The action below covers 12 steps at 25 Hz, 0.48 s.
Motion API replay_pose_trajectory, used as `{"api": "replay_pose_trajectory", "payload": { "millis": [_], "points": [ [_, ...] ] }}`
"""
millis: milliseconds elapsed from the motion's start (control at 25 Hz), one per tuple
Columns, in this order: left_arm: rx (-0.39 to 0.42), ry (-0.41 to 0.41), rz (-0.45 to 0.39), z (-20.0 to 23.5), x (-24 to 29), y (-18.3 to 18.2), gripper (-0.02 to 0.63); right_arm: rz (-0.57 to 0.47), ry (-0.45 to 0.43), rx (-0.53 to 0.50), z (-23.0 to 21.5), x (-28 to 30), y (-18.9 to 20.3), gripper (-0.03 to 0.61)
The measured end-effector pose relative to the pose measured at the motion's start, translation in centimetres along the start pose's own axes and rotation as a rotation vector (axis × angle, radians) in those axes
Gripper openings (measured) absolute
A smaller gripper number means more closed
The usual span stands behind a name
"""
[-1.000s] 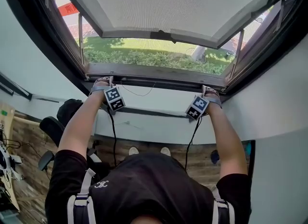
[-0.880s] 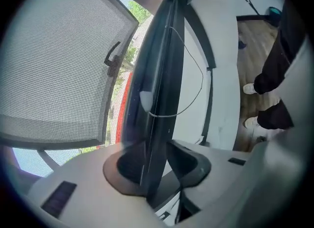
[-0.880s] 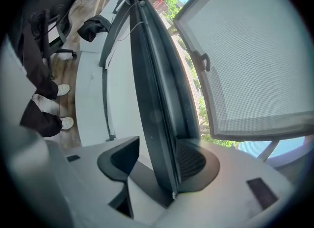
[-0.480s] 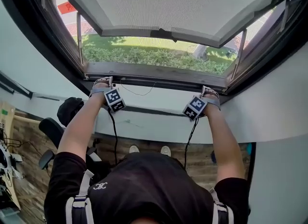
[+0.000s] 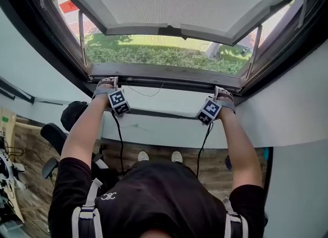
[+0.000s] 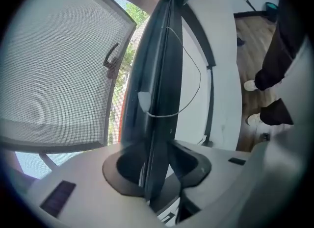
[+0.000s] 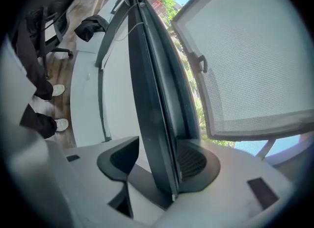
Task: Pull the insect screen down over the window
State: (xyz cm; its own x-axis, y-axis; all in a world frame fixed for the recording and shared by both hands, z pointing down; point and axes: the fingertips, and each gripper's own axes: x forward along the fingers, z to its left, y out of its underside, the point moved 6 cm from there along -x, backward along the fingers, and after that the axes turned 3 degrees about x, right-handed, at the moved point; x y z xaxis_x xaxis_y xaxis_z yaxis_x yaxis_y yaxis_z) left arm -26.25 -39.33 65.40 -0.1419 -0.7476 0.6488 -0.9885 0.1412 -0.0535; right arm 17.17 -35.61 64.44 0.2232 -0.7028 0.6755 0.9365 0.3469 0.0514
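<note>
**Left gripper view and its twin: both clamped on one bar lying left to right**

The left gripper (image 6: 157,169) had its jaws closed on a dark, thin-edged bar (image 5: 164,74), which filled the gap between them. The right gripper (image 7: 164,167) was shut on the same bar in the same way. I took this bar for the bottom rail of the insect screen. Its long axis ran left to right across the window, with one gripper near each end, so neither was better placed than the other. The person's arms reached out to it at about equal stretch.

The rail lay low in the window opening, close above the white wall (image 5: 164,124) under the sill. I could not tell whether it was fully seated there. By my reading, any pull left to make ran toward the person and needed to be even on both sides to keep the rail level.

A thin cord (image 6: 200,77) hung in a loose loop from the rail on the near side and might snag. Beyond the rail were a hedge (image 5: 164,57) and an outward-tilted sash (image 5: 179,1) with a mesh-like face and a handle (image 6: 112,58). Nothing stood between the rail and the sill.
</note>
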Motion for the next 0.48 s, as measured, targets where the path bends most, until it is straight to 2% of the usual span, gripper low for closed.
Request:
{"api": "replay_pose_trajectory", "payload": {
  "millis": [120, 280, 480],
  "points": [
    [-0.027, 0.001, 0.0, 0.1, -0.4, 0.1, 0.147, 0.014, -0.034, 0.057, -0.3, -1.5, -0.1, 0.238],
    [-0.074, 0.005, 0.012, 0.1, -0.5, 0.2, 0.152, -0.003, -0.01, 0.053, -0.3, -1.0, 0.0, 0.233],
    [-0.129, -0.072, 0.047, 0.8, -1.4, 0.4, 0.121, -0.077, 0.006, 0.138, -0.8, -2.3, -0.4, 0.221]
  ]
}}
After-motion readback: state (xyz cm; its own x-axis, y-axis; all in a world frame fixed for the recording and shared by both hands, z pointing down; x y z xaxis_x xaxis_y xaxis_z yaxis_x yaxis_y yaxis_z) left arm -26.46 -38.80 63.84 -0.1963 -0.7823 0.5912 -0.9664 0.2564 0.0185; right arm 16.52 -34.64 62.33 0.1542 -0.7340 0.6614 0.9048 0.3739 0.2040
